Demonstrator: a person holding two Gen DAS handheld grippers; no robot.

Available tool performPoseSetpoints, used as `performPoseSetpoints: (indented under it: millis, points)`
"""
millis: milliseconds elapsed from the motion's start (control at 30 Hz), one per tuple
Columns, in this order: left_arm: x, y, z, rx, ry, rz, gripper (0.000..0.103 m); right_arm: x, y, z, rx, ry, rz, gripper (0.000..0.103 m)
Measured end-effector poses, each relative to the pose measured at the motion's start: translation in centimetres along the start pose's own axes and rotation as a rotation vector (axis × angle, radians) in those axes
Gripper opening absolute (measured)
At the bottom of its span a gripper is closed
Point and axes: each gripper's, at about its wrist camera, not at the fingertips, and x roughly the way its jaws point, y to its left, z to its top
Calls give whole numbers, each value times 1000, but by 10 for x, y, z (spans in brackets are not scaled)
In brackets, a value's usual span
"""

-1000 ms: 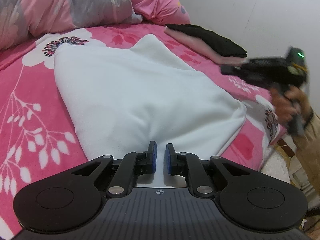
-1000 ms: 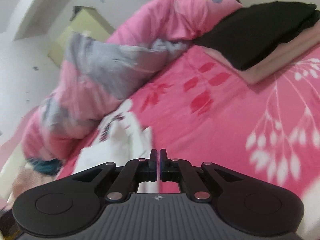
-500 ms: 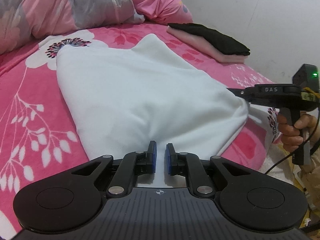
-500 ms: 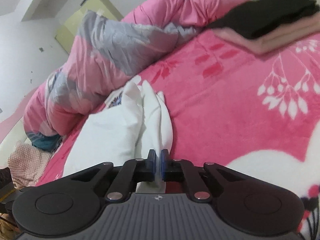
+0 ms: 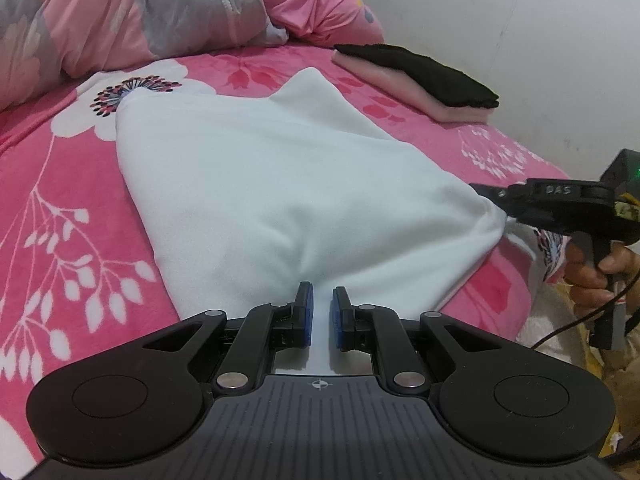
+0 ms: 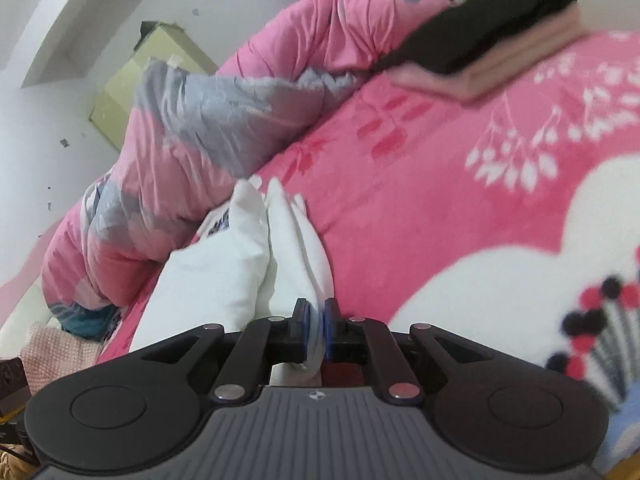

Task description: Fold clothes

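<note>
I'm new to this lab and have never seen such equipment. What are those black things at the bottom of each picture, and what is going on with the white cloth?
Each black thing is a hand-held gripper: a two-finger clamp that a person squeezes by a handle, with a camera on it looking along its fingers. So there are two pictures, one from each clamp.

The left hand-held gripper pinches the near edge of a white garment spread on a pink flowered bedspread. In that same view the right hand-held gripper reaches the garment's corner, with the person's hand on its handle. Its own camera shows white fabric between its blue pads; the jaws have just been opening slightly.

Further back lie a folded stack, black on pale pink, and a bunched pink and grey quilt.
</note>
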Motion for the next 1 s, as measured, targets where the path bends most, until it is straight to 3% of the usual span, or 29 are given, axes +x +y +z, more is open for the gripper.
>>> performPoseSetpoints:
  millis: [233,400,600,667,800,833,900,933,1000]
  points:
    - [-1,2,-2,-16,-13,-15,11,-11,-7,-2,13,5,-72,8]
    - [-2,4,-5,-31,-24,-26,11,-10,20,17,-52,-7,23,13]
    - [-3,7,-9,-43,-34,-43,11,58,58,67,-114,121,122,31]
    - [-4,9,-10,-50,-38,-57,11,92,71,82,-171,172,106,40]
    - [-3,16,-12,-64,-47,-93,11,152,90,101,-278,256,53,41]
    - [-3,18,-12,-68,-49,-102,11,167,93,104,-294,280,54,40]
    - [-2,21,-12,-72,-51,-120,11,185,97,107,-316,294,54,10]
    - [-2,22,-13,-73,-51,-129,11,186,101,108,-333,275,59,4]
    - [-2,25,-13,-78,-53,-145,11,185,107,113,-359,224,82,4]
